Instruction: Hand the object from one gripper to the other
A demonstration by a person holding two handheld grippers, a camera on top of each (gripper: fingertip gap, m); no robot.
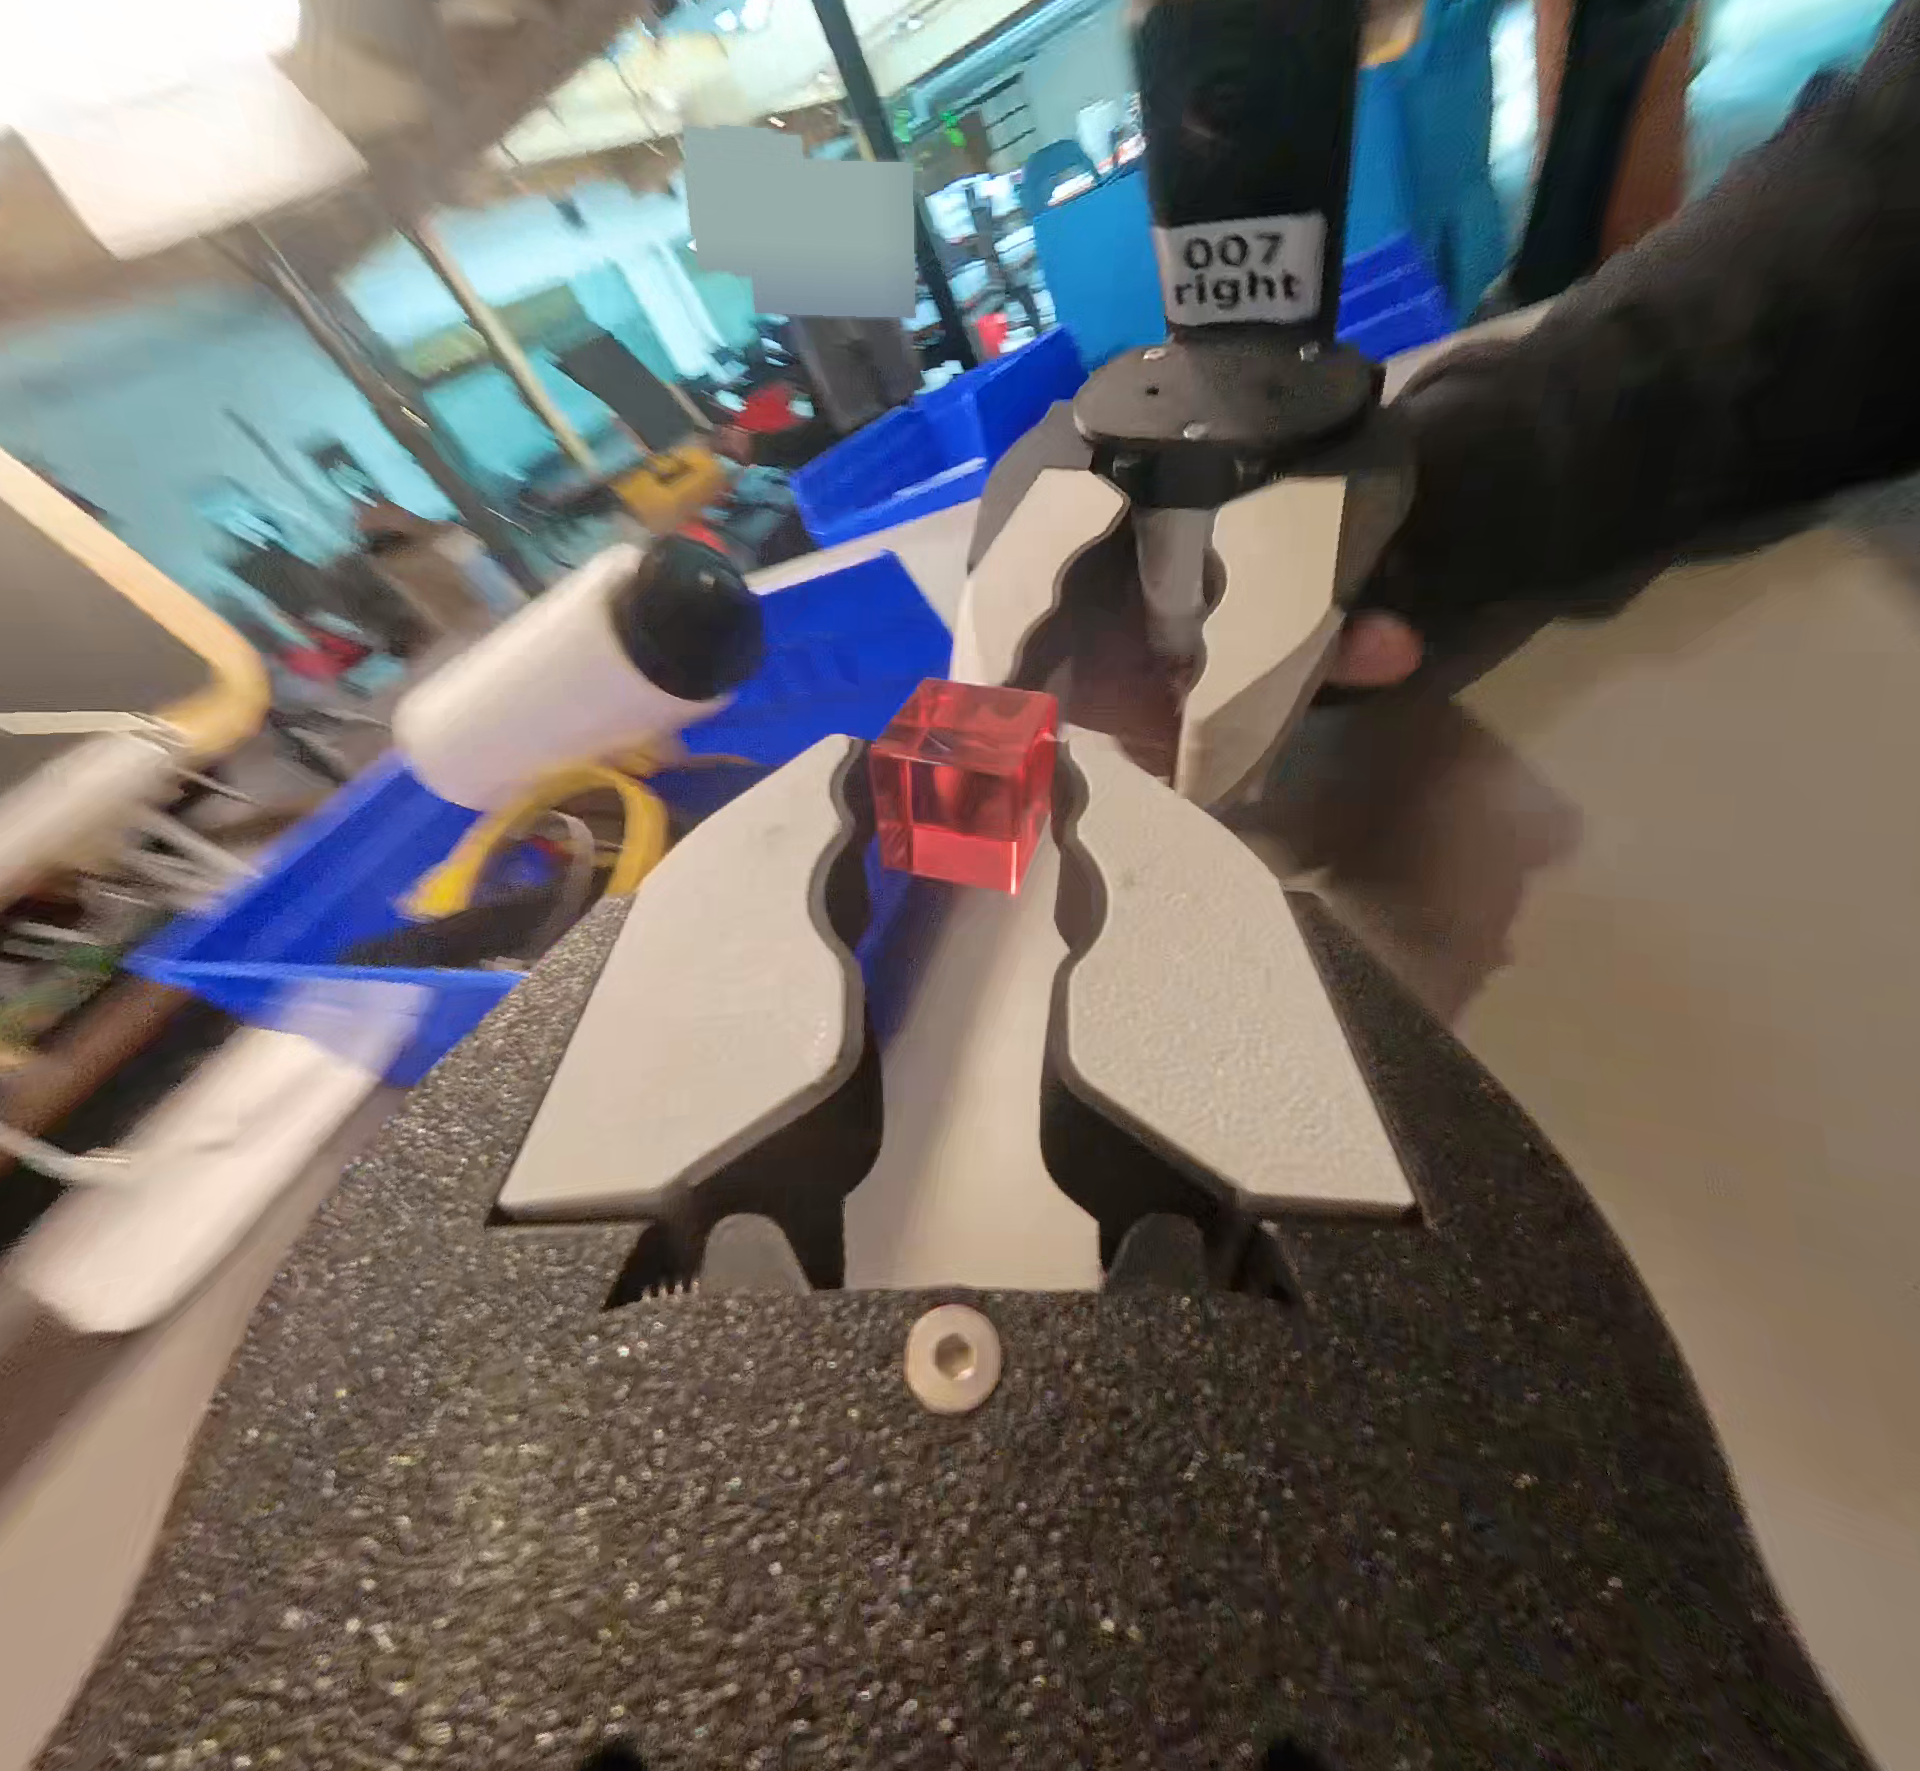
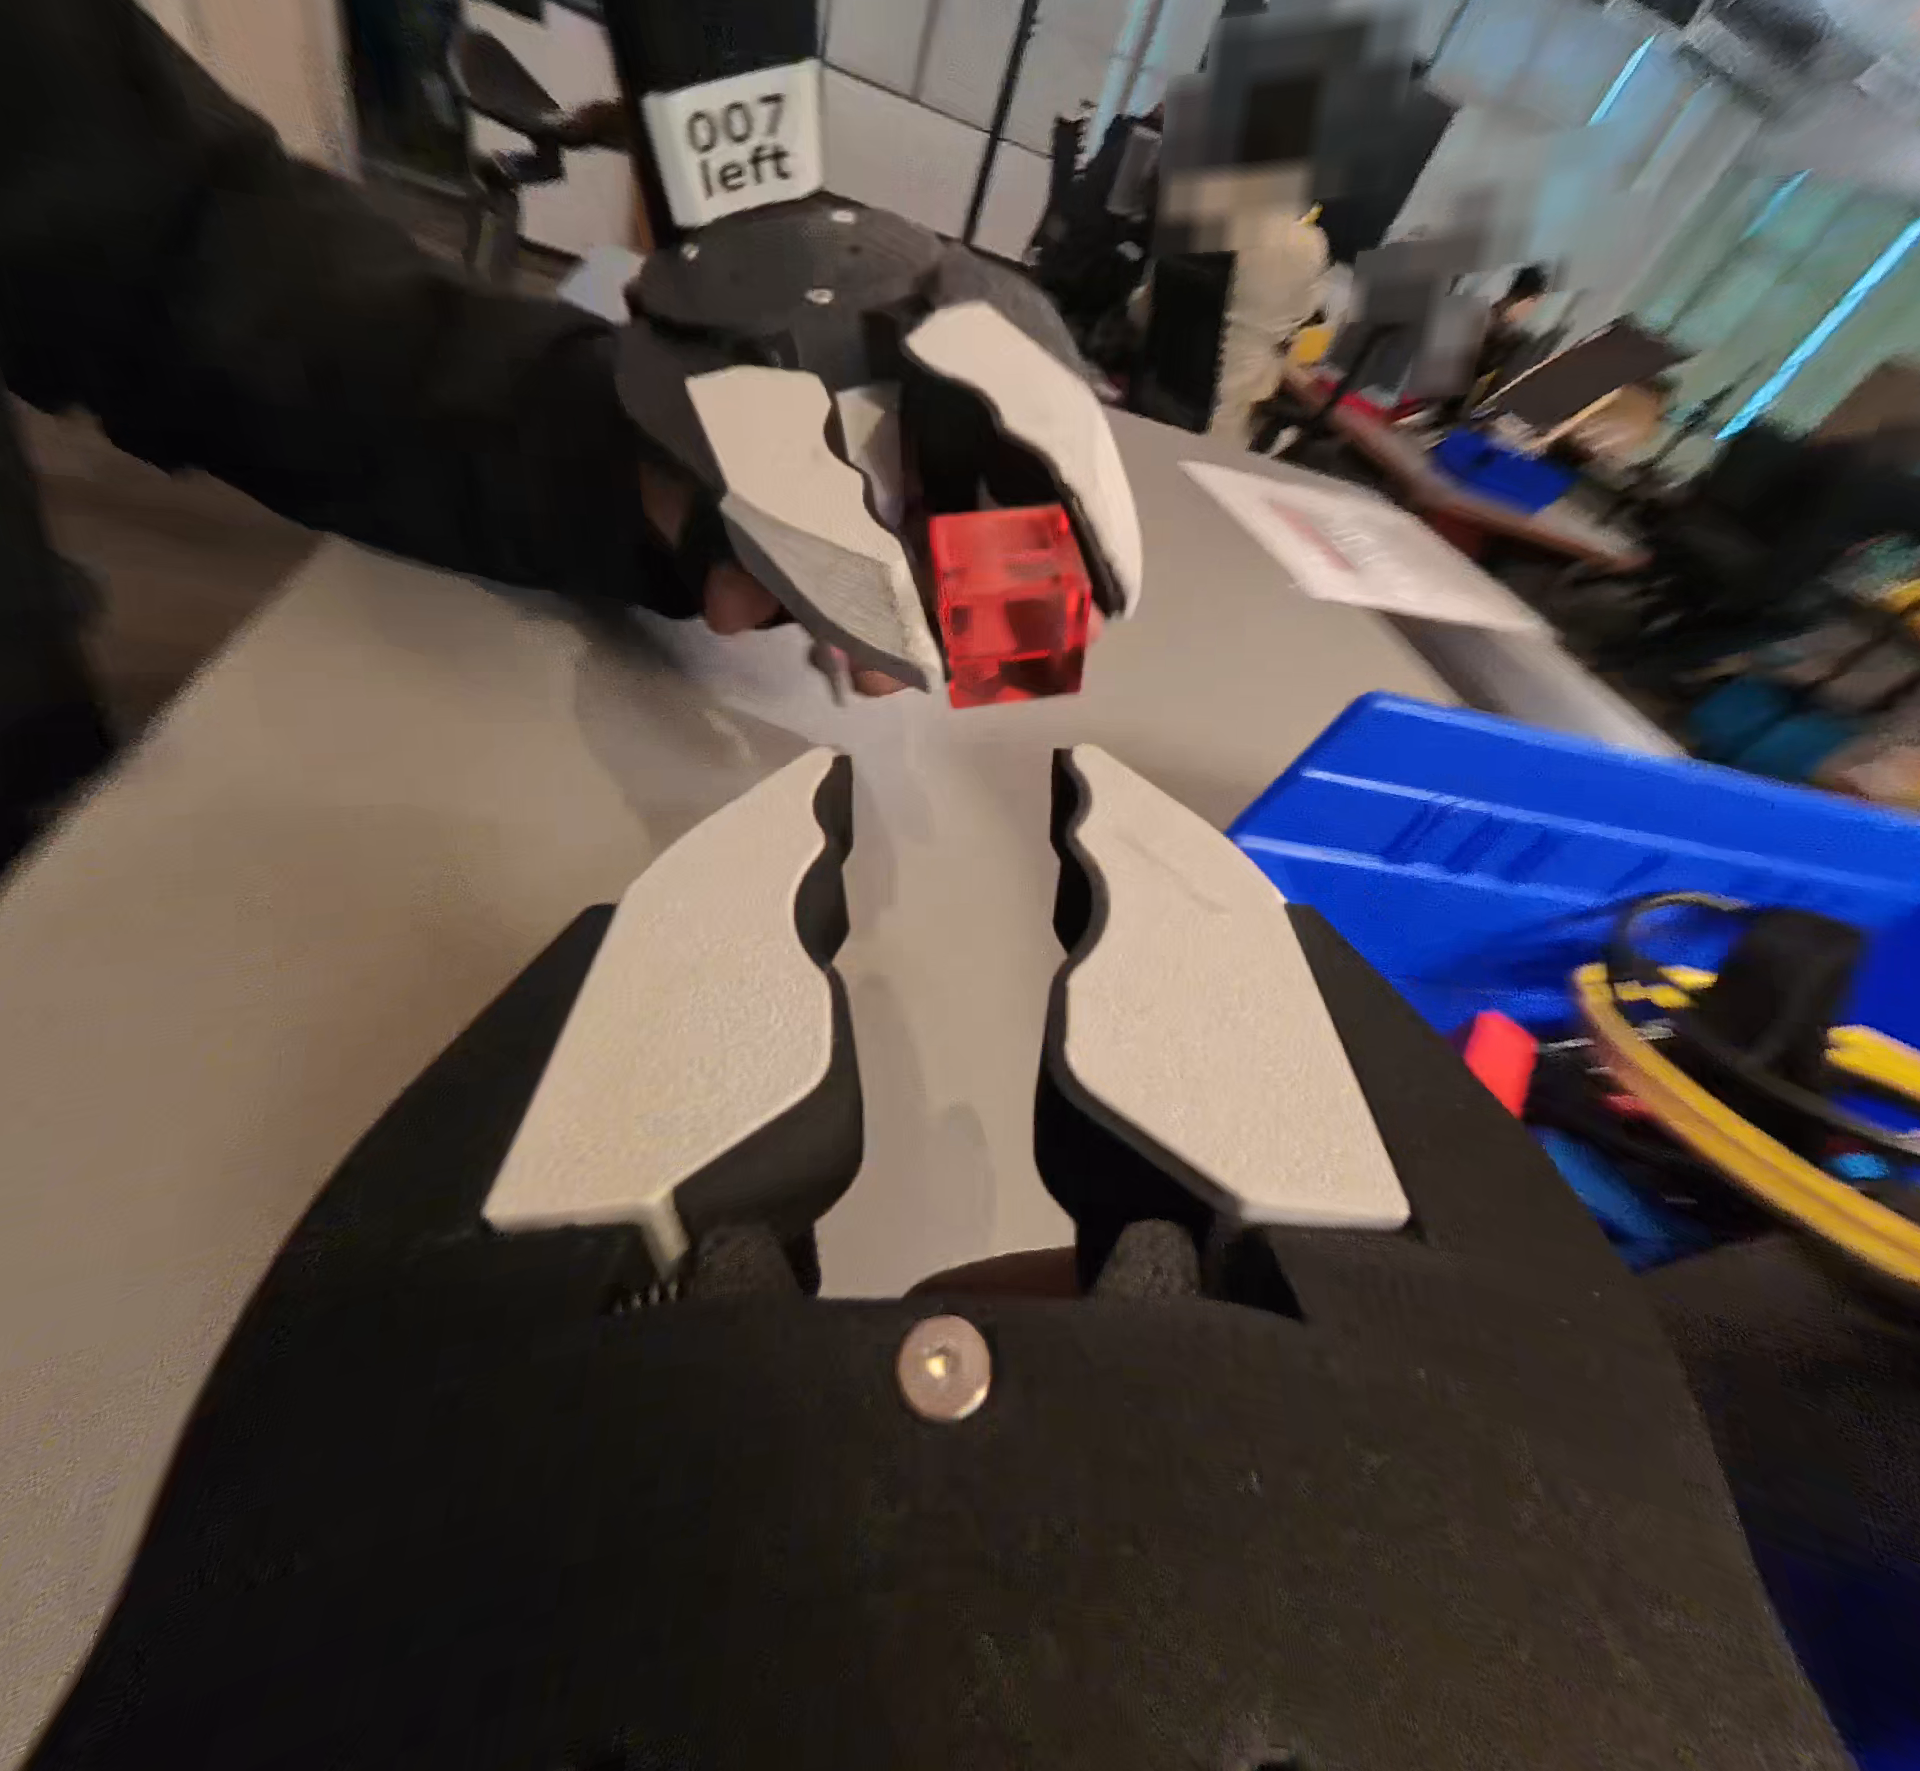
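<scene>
One translucent red cube (image 1: 961, 791) is pinched between the fingertips of the left gripper (image 1: 961, 765), held in the air above the grey desk (image 1: 1662, 994). In the right wrist view the same cube (image 2: 1010, 604) sits clamped between the left gripper's (image 2: 1013, 620) two grey fingers, which close on its opposite faces while its lower half sticks out past their tips.

The right gripper (image 2: 951, 765) faces it with its two fingers spread apart and nothing between them; its tips are near the cube but not touching it. From the left wrist view that right gripper (image 1: 1184, 776) hangs just beyond the cube, its tips hidden behind the left gripper's finger.

Each gripper carries one white label with printed writing on its black handle (image 1: 1236, 272) (image 2: 740, 147). Each is held by a hand in a black fingerless glove: the right hand (image 1: 1475, 516) and the left hand (image 2: 665, 516).

One sheet of paper (image 2: 1351, 537) bearing a red mark, too blurred to read, lies on the desk towards its far edge. A blue plastic bin (image 2: 1558, 848) stands at the desk's side, holding yellow cables (image 2: 1714, 1129); at least three more such bins (image 1: 914, 464) show farther off. One white cylinder with a black end (image 1: 582, 672) shows blurred beside the bins.
</scene>
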